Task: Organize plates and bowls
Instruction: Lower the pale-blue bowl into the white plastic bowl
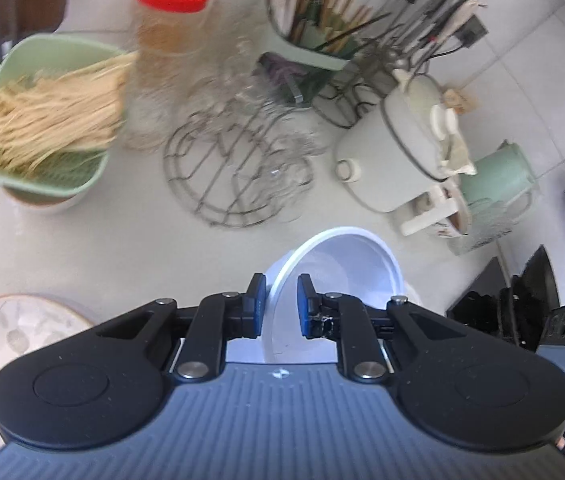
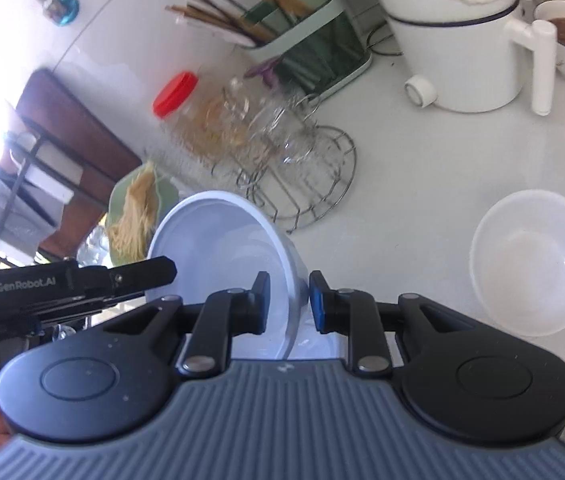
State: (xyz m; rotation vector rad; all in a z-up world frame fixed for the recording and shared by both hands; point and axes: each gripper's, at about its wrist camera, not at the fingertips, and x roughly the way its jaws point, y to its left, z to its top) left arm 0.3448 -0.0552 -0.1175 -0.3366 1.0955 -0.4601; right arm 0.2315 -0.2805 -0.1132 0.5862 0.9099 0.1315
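Observation:
A white plastic bowl [image 1: 342, 264] is held tilted above the counter by both grippers. My left gripper [image 1: 280, 304] is shut on its rim, one pad inside and one outside. My right gripper [image 2: 288, 304] is shut on the opposite rim of the same bowl [image 2: 222, 240]; the left gripper's body [image 2: 66, 280] shows at the left of the right wrist view. A second white bowl [image 2: 534, 260] stands upright on the counter to the right. A leaf-patterned plate [image 1: 18, 328] lies at the lower left of the left wrist view.
A round wire rack [image 1: 238, 168] with glasses, a red-lidded jar [image 1: 166, 52], a green basket of noodles [image 1: 46, 120], a chopstick holder [image 1: 314, 24], a white pot [image 2: 462, 52] and a green jug [image 1: 498, 176] crowd the back of the white counter. A black stove [image 1: 522, 300] is at right.

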